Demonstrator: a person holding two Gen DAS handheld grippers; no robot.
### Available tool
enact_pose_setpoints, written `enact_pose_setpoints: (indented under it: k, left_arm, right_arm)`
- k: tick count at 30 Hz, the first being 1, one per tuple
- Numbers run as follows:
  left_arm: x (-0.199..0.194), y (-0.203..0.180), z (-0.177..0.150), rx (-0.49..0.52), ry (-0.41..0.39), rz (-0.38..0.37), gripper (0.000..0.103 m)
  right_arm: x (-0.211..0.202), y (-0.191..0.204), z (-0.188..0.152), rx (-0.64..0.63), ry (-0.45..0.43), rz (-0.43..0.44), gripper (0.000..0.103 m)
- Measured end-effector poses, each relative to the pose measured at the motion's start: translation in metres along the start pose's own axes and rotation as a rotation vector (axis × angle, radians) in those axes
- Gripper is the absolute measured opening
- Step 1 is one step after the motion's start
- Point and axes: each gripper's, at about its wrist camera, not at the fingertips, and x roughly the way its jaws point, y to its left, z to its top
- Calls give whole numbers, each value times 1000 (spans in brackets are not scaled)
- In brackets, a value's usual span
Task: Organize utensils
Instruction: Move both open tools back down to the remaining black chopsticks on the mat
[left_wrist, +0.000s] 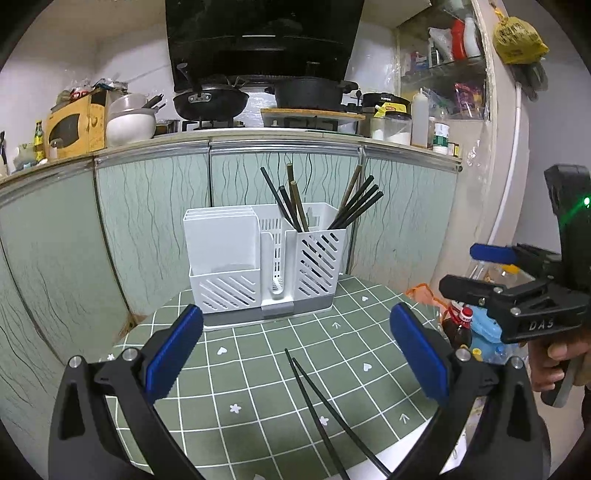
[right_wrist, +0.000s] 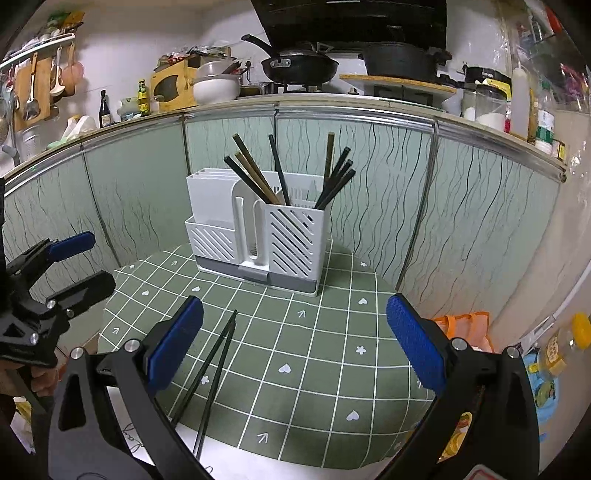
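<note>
Green tablecloth (left_wrist: 258, 369) | chopsticks (left_wrist: 317, 406) loose | both hand-held grippers agape

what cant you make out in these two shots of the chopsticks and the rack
- Near ends of the loose chopsticks: cut off by the bottom edge, left view; behind the gripper finger, right view.
- Lower ends of the chopsticks in the rack: hidden by its walls, both views.

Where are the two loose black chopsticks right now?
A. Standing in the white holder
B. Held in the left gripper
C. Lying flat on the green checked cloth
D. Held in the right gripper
C: the two chopsticks lie on the cloth in front of the holder, and both grippers, left and right, are open and empty.
</note>
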Motion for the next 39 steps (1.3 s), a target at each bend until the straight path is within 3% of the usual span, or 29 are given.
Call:
enact_pose_setpoints:
  k: [9, 21, 27, 39]
  left_arm:
    - [-10, 1, -5, 11, -7, 13, 98]
    - [-20, -3, -64, 26, 8, 62, 98]
    - [-23, -6, -95, 50, 23, 84, 98]
    - [-18, 1, -146, 1, 98, 90, 98]
  right_arm:
    - [-3, 6, -14, -22, 5, -30, 96]
    - [0, 20, -68, -44, 21, -29, 96]
    - [13, 29, -100, -38, 62, 12, 96]
    - [32, 57, -152, -68, 134, 71, 77]
